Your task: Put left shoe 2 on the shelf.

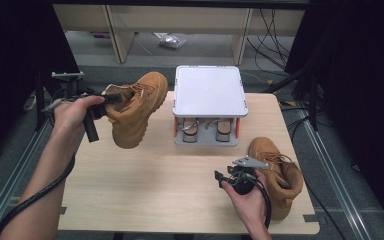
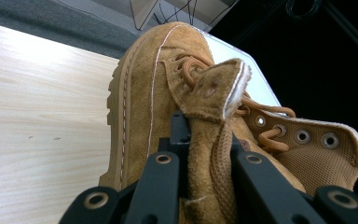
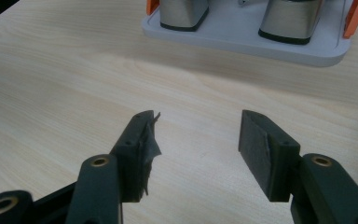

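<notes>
- While I hold one tan boot [image 1: 135, 107] up in the air over the left part of the table [image 1: 155, 190], its partner, the second boot [image 1: 280, 172], sits on the tabletop near the right edge, just beside my right hand [image 1: 247, 197].
- Judging from this, the work looks about half begun: one boot is lifted and under control, the other is not yet picked up.
- A grey two-level rack [image 1: 209, 105] stands at the far middle of the table, with a white flat top and a lower shelf that carries two pale blocks; I take it as the likely place for the boots, though neither is on it now.
- My left gripper [image 2: 207, 154] is clamped on the raised boot: its black jaws squeeze the suede tongue [image 2: 214, 93] between them, close together, with the laces and eyelets just beyond.
- That boot hangs tilted, sole facing left and toe pointing away from me toward the rack.
- My right gripper [image 3: 193, 149] is spread wide and grips nothing; bare wood shows between its jaws, and it points toward the base of the rack.
- One right pad [image 3: 147, 151] carries a frayed, peeling strip of lining.
- What remains, as I judge it: place the held boot, then turn the free claw to the second boot.
</notes>
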Tool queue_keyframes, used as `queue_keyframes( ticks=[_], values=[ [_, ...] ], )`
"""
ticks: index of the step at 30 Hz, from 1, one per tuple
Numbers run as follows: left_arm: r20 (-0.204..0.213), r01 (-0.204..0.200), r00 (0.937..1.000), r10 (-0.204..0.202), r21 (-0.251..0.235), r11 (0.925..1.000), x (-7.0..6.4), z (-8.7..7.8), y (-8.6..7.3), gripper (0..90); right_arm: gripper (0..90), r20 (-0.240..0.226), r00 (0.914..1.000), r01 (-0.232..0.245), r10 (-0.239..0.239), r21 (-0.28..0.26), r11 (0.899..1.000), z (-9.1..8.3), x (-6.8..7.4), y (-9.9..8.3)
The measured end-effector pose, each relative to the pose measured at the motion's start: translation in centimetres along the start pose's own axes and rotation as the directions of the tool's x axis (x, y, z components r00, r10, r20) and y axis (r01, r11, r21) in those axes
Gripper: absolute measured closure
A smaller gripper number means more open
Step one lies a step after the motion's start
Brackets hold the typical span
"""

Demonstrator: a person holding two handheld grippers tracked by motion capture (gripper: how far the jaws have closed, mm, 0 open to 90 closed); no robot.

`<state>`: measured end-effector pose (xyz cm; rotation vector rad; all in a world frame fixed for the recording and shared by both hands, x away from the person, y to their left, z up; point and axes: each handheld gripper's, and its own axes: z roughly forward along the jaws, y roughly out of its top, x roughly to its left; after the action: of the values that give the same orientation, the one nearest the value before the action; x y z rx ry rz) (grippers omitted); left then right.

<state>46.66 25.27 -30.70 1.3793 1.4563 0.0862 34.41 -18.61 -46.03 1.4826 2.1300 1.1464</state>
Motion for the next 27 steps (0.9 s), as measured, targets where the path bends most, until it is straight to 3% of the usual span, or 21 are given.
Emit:
queue_keyframes(
  ticks=[1,2,5,6,15,19,21,27],
  values=[
    [0.001,0.002,1.0000,-0.002,-0.004,1.0000,0.0,0.1,0.0,82.8,46.8,-0.001,1.0000,0.002,-0.002,-0.001,1.000,0.0,0.0,0.0],
    [0.002,0.002,1.0000,-0.002,-0.006,1.0000,0.0,0.1,0.1,82.8,46.8,0.000,0.9993,-0.037,0.037,0.011,0.999,-0.1,0.3,0.0],
    [-0.003,-0.002,1.0000,0.002,-0.008,1.0000,-0.2,0.3,0.2,82.8,46.8,-0.011,0.9995,-0.030,0.030,-0.006,1.000,0.1,0.2,-0.1],
    [-0.004,-0.004,1.0000,0.004,-0.009,1.0000,-0.3,0.3,0.3,82.8,46.8,-0.011,0.9999,-0.002,0.002,-0.006,1.000,0.2,0.0,-0.1],
    [0.008,0.012,0.9999,-0.012,-0.016,0.9998,-0.7,0.8,0.7,82.7,46.8,-0.001,1.0000,0.002,-0.002,0.004,1.000,0.2,0.0,-0.1],
    [0.009,0.011,0.9999,-0.010,-0.018,0.9998,-1.0,1.1,1.0,82.6,46.8,-0.008,1.0000,-0.004,0.004,0.002,1.000,0.3,0.1,-0.2],
    [0.016,0.013,0.9998,-0.013,-0.020,0.9997,-1.1,1.3,1.0,82.6,46.8,-0.006,0.9994,-0.033,0.033,0.009,0.999,0.2,0.3,-0.2],
    [0.019,0.020,0.9996,-0.020,-0.027,0.9994,-1.4,1.9,1.2,82.5,46.8,-0.005,0.9993,-0.038,0.038,0.014,0.999,0.2,0.3,-0.2]
  ],
)
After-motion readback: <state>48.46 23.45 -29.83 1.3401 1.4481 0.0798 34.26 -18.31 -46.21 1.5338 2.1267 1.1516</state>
